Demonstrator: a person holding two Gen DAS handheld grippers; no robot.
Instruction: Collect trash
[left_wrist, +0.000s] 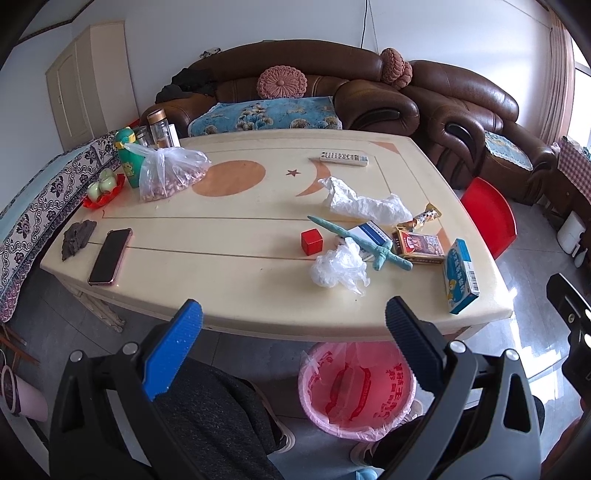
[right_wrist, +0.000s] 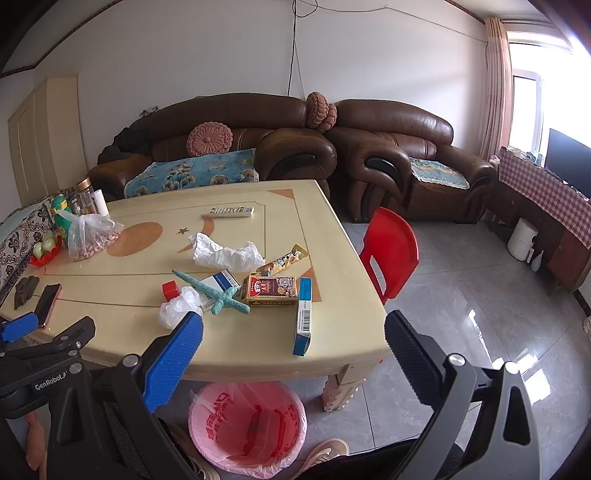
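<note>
Left wrist view showed both grippers, left gripper (left_wrist: 293, 317) and right gripper (right_wrist: 293, 328), spread wide and empty, while the crumpled plastic wrapper (left_wrist: 338, 267) lay near the table (left_wrist: 229, 295) edge, probably light and soft, best pinched at its bunched middle.

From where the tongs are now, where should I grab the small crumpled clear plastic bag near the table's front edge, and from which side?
Take the small crumpled plastic bag at its bunched, puffed-up middle, coming down from above and from the near table edge. Its loose tail trails toward you and would probably slip. The green toy sword and a box crowd its far side, so approaching from there risks catching them. Both tongs look open.
</note>
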